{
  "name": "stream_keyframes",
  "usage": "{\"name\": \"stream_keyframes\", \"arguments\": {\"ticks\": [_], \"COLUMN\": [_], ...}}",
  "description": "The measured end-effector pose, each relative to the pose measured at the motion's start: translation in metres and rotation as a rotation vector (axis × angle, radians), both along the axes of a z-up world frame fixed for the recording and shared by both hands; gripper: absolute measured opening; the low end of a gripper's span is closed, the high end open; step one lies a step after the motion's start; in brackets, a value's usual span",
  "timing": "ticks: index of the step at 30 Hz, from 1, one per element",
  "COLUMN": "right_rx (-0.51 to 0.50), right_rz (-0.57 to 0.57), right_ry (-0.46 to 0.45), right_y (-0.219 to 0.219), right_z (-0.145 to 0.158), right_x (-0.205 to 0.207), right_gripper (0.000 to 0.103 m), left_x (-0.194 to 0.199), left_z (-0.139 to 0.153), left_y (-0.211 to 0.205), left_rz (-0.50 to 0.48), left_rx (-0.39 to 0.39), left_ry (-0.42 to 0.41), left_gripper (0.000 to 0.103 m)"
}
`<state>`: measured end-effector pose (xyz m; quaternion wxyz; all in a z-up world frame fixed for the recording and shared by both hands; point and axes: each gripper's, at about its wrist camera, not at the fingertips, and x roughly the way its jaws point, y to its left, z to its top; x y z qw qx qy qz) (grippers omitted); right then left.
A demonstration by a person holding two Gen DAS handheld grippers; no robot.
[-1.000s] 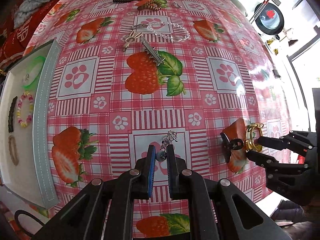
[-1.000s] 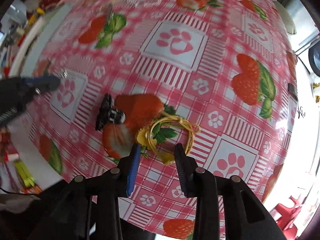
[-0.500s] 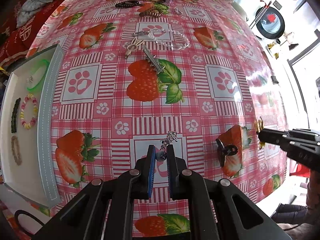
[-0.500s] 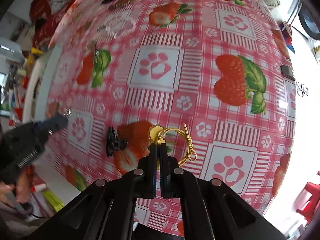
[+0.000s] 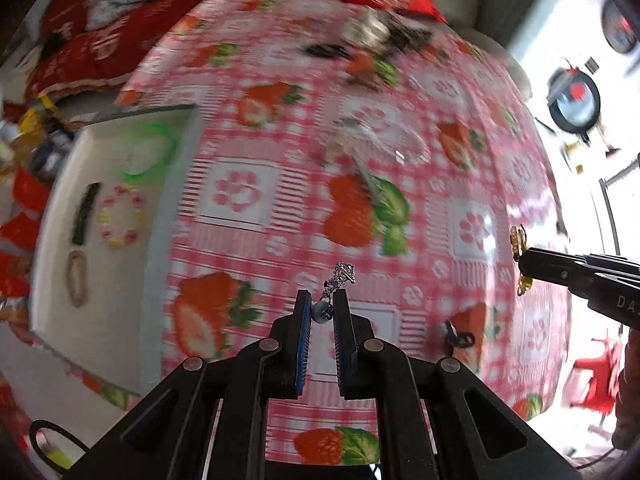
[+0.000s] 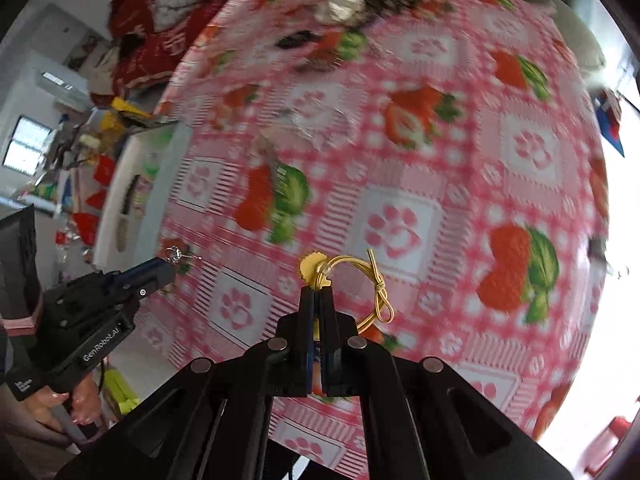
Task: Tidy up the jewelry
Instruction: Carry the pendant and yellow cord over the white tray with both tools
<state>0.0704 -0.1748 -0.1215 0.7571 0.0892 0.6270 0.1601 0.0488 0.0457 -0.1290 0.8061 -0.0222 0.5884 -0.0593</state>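
Observation:
My left gripper point(image 5: 320, 312) is shut on a silver pendant point(image 5: 340, 276) with a pale bead, lifted above the strawberry tablecloth point(image 5: 240, 196). Off to the left lies a white tray point(image 5: 52, 280) holding a green bangle point(image 5: 150, 152), a beaded bracelet point(image 5: 120, 216), a dark clip and a brown band. My right gripper point(image 6: 318, 296) is shut on a gold wire bracelet point(image 6: 360, 280) with a gold disc, also raised off the cloth. Each gripper shows in the other's view: the right gripper point(image 5: 520, 264) at the right edge, the left gripper point(image 6: 170, 264) at the left.
A black clip point(image 5: 456, 336) lies on the cloth near the right. Farther back sit a silver hair clip point(image 5: 368, 176), a clear bracelet point(image 5: 380, 140), dark hair ties and a pile of chains point(image 5: 384, 32). Red cushions lie beyond the table.
The right gripper closed on the gold bracelet and lifted it off the cloth. The left gripper rose with the pendant. Both views now take in more of the table and are blurred.

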Motion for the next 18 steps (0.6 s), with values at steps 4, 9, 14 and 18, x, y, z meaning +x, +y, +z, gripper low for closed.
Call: {"name": "stream_keyframes", "arguments": {"ticks": [4,9,14,18], "right_rx": [0.026,0.054,0.082,0.104], "right_rz": [0.074,0.130,0.156,0.188], "right_ry": [-0.028,-0.059,-0.072,-0.082], "right_y": [0.033,0.083,0.146,0.202], "right_z": [0.008,0.013,0.012,0.008], "right_x": [0.019,0.038,0.058,0.075], "right_gripper": [0.002,0.002,0.002,0.002], "left_x": [0.005,0.020,0.043,0.071], "left_z": [0.006,0.010,0.013,0.009], "left_y": [0.036,0.090,0.149,0.196], "left_rz": [0.083,0.128,0.145,0.158], "left_rx": [0.003,0.009,0.019,0.019], "left_ry": [-0.020,-0.039,-0.056,-0.069], "left_gripper": [0.017,0.017,0.017,0.017]}}
